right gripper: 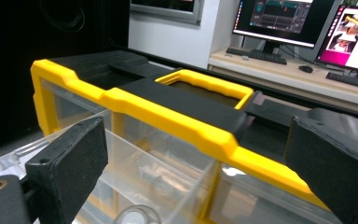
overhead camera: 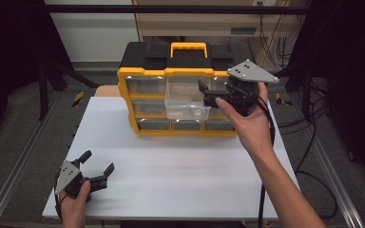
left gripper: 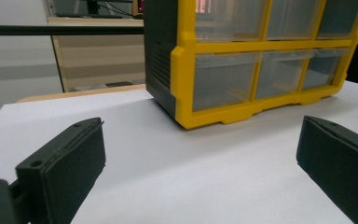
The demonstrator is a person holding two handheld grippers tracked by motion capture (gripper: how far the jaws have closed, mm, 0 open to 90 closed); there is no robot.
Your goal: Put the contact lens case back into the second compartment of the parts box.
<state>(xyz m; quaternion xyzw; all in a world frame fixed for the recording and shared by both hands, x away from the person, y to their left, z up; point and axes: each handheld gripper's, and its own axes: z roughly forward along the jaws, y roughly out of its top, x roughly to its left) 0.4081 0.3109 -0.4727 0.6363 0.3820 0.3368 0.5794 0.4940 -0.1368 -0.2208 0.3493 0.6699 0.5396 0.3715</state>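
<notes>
A yellow and black drawer organizer (overhead camera: 180, 71) with a yellow carry handle (right gripper: 205, 84) stands at the far middle of the white table (overhead camera: 171, 175). Its clear top-middle drawer (overhead camera: 185, 102) is pulled out toward me. My right gripper (overhead camera: 204, 93) hovers at the drawer's right side, open, its jaws pointing left over it with nothing between them. In the right gripper view the open jaws (right gripper: 196, 149) frame the organizer's top edge (right gripper: 168, 116) and the drawer (right gripper: 135, 172) below. My left gripper (overhead camera: 98, 160) rests open near the table's front left corner, facing the organizer (left gripper: 242, 70).
The organizer's other clear drawers (overhead camera: 145, 85) are closed. Cables (overhead camera: 309, 142) hang off the table's right side. Metal rails (overhead camera: 9, 180) run along both sides. Monitors (right gripper: 279, 14) and a desk stand beyond the organizer.
</notes>
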